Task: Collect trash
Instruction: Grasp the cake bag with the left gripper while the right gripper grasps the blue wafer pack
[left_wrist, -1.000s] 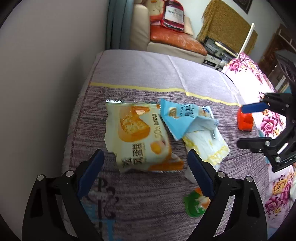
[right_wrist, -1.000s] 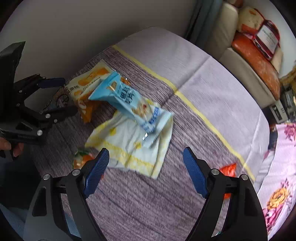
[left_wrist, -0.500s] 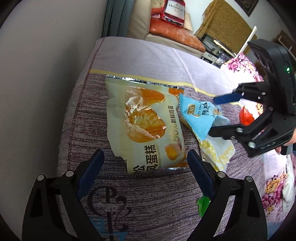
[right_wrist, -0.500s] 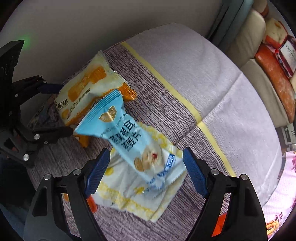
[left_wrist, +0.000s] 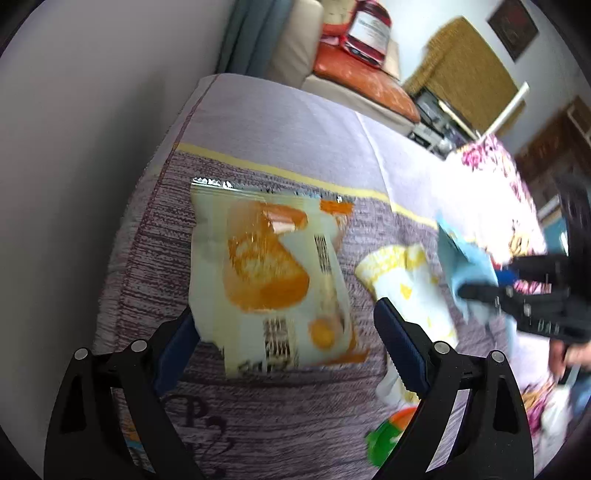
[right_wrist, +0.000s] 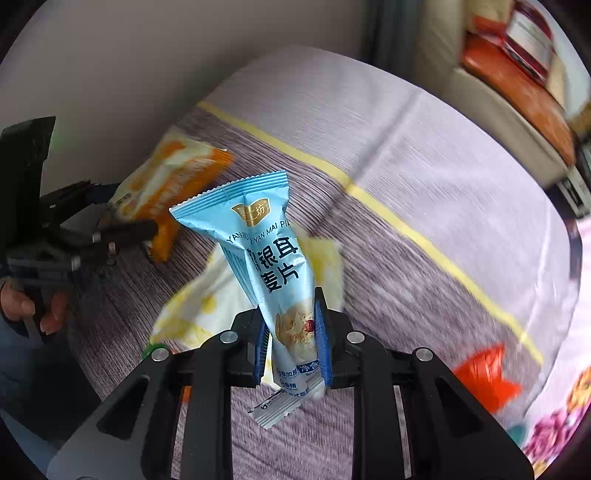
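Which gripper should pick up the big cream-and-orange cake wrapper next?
Left. The left gripper hangs open right over the cream-and-orange cake wrapper, while the right gripper has just closed on the light-blue snack packet.

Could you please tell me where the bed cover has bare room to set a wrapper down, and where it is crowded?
Bare: the pale lavender cloth beyond the yellow stripe, toward the sofa; also the striped stretch between the stripe and the red wrapper. Crowded: around the orange cake packet, the yellow-white wrapper and green scrap, where both tongs work.
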